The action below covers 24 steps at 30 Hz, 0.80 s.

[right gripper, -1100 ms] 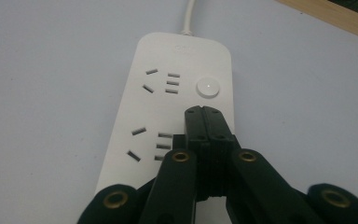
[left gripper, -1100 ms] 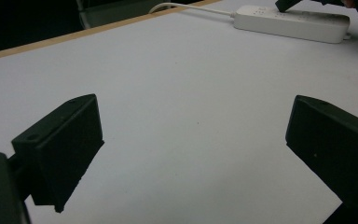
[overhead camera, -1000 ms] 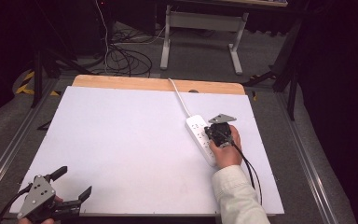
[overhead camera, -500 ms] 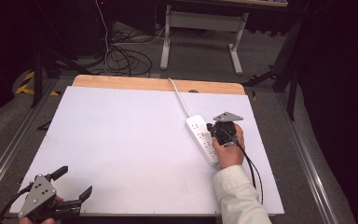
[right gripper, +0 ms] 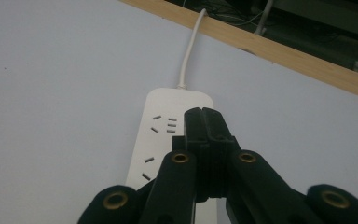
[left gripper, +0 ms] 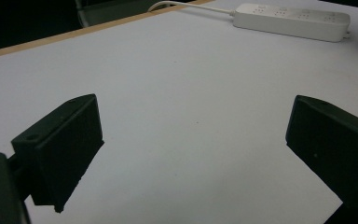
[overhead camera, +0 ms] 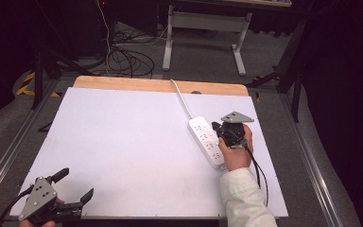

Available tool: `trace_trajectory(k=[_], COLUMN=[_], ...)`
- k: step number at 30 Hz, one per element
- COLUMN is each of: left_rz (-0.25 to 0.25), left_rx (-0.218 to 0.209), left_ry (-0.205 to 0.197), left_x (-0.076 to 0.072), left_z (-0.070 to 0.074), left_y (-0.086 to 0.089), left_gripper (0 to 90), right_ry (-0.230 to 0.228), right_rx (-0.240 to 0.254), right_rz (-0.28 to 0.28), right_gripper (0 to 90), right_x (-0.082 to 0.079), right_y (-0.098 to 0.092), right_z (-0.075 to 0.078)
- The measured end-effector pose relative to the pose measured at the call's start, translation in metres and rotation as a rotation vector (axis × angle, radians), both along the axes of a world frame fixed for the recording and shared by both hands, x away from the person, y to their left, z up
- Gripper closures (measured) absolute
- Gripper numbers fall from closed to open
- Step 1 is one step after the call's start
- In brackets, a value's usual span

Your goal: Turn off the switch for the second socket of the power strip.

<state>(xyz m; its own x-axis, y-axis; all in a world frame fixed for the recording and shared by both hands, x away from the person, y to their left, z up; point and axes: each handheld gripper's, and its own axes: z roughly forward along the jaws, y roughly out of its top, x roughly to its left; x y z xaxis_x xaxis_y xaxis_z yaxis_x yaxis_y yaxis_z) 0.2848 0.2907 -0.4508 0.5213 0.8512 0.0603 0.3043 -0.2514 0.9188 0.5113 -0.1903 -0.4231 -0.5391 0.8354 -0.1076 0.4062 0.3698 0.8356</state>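
Resting at the near left corner of the flat white table surface (overhead camera: pixel 123 142), the left gripper (overhead camera: pixel 68 187) is held by a hand at the bottom edge of the high view. Its two black jaws are spread wide, with nothing between them; in the left gripper view (left gripper: pixel 191 154) bare white surface is seen in the gap. A grey three-cornered plate is carried on top of this gripper.

Farther in, at the right side of the table, the right hand (overhead camera: pixel 234 153) in a pale sleeve (overhead camera: pixel 246 198) is seen gripping the right gripper (overhead camera: pixel 216 126). Its jaws are pressed together with no gap and nothing clamped, as shown in the right gripper view (right gripper: pixel 203 116). The closed tips are positioned over the long white plastic power strip (overhead camera: pixel 208 142), above its far end near the sockets; whether the strip is touched cannot be told. A black cable is trailed from this gripper toward the near edge.

The power strip (right gripper: pixel 161 135) is laid flat on the right half of the table, angled from near right to far left. Its white cord (overhead camera: pixel 182 97) is run from the far end across the light wooden strip (overhead camera: pixel 160 85) at the far edge of the table. Beyond the table, a grey floor with dark cables (overhead camera: pixel 123 59) and a white metal table frame (overhead camera: pixel 203 28) is seen.
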Motion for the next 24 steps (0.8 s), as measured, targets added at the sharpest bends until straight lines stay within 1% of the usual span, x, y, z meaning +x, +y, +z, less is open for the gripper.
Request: trace_trajectory(k=[8,9,13,14,15,16,17,19,21,22,24], left_rz=[-0.002,-0.001,-0.003,-0.003,-0.003,-0.002,-0.004,-0.003,-0.005,-0.005,-0.006], left_rx=[0.005,-0.002,0.005,0.004,0.004,0.006,0.004,0.0,0.005,-0.002,0.007], left_ry=[-0.001,0.001,-0.001,-0.002,-0.002,-0.004,-0.002,-0.001,-0.003,-0.001,-0.003], left_x=[0.0,0.0,0.001,0.001,0.001,0.001,0.001,0.001,0.001,0.001,0.0], left_z=[0.0,0.0,0.0,0.0,0.0,0.0,0.0,0.0,0.0,0.0,0.0], left_y=[0.0,0.0,0.0,0.0,0.001,0.0,0.0,0.0,0.0,0.0,0.0], left_gripper=[4.2,4.2,4.2,4.2,4.2,4.2,4.2,4.2,4.1,4.1,4.1], right_ry=[-0.012,-0.012,-0.014,-0.012,-0.014,-0.015,-0.014,-0.026,-0.029,-0.035,-0.041], right_rx=[0.023,0.026,0.022,0.026,0.034,0.042,0.049,0.047,0.068,0.074,0.082], right_rz=[0.005,0.005,0.012,0.018,0.03,0.045,0.058,0.068,0.085,0.09,0.102], right_gripper=[90.0,90.0,90.0,85.1,77.4,72.1,69.3,64.0,58.9,56.0,50.9], right_x=[-0.005,-0.006,-0.007,-0.007,-0.008,-0.008,-0.009,-0.013,-0.017,-0.019,-0.023], right_y=[-0.004,-0.005,-0.006,-0.006,-0.006,-0.006,-0.005,-0.005,-0.005,-0.005,-0.005], right_z=[0.01,0.011,0.014,0.014,0.015,0.015,0.016,0.018,0.021,0.023,0.027])
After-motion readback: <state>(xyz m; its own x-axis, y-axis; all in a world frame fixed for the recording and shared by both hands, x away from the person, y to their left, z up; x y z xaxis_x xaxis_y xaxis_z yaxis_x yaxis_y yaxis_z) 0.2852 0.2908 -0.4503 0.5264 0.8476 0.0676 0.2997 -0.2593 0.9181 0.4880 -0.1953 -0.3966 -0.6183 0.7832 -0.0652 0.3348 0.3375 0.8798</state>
